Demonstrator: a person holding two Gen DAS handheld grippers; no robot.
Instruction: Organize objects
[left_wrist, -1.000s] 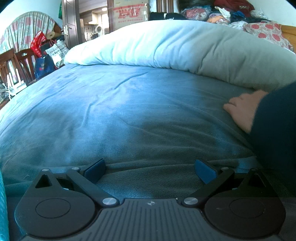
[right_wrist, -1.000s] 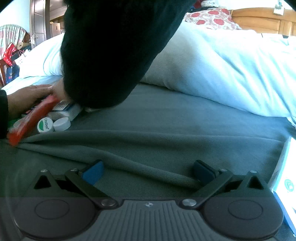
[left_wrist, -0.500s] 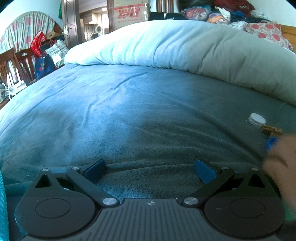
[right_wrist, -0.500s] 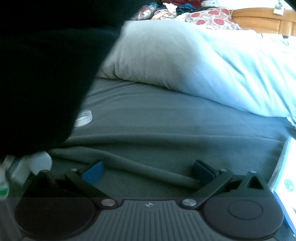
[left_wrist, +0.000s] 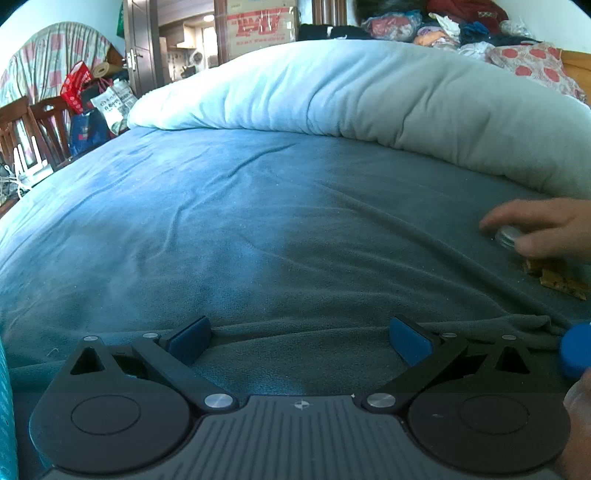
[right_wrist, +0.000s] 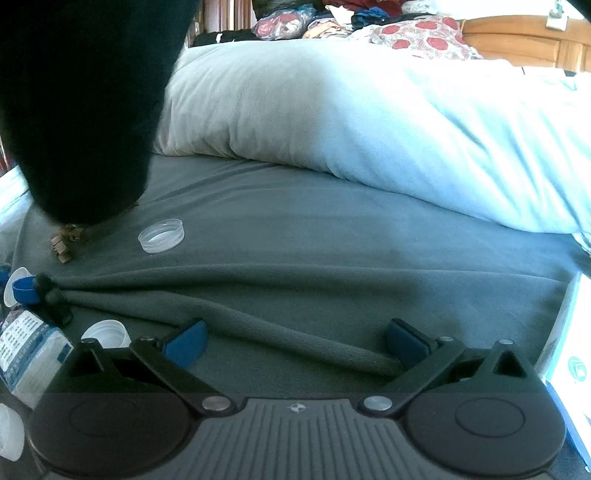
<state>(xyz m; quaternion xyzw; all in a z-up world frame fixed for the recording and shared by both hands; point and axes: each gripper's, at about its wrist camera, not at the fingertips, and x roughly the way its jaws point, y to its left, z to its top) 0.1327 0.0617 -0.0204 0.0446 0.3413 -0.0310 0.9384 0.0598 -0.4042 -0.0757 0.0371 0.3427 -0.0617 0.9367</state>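
Both grippers lie low on the bed, on its grey-blue fleece blanket (left_wrist: 258, 229), w/ a pale duvet (left_wrist: 369, 92) heaped at the blanket's far side. Left gripper (left_wrist: 301, 338): jaws released, wide apart, nothing betw. them. Right gripper (right_wrist: 295, 341): jaws also spread, only a blanket fold running across betw. them, not gripped. In the left view a bare hand (left_wrist: 543, 227) reaches in at the blanket's right edge, fingers on a clear round lid (left_wrist: 509, 234); brown crumbly bits (left_wrist: 554, 275) lie just beside it, nearer the camera, and a blue cap (left_wrist: 576, 349) shows at the frame edge. In the right view the clear lid (right_wrist: 161, 235) sits open side up on the blanket, apart from a dark sleeve (right_wrist: 85, 103) covering the upper left. Near the blanket's left edge: a labelled plastic bottle (right_wrist: 31, 350), white cap (right_wrist: 107, 332), blue ring cap (right_wrist: 24, 290).
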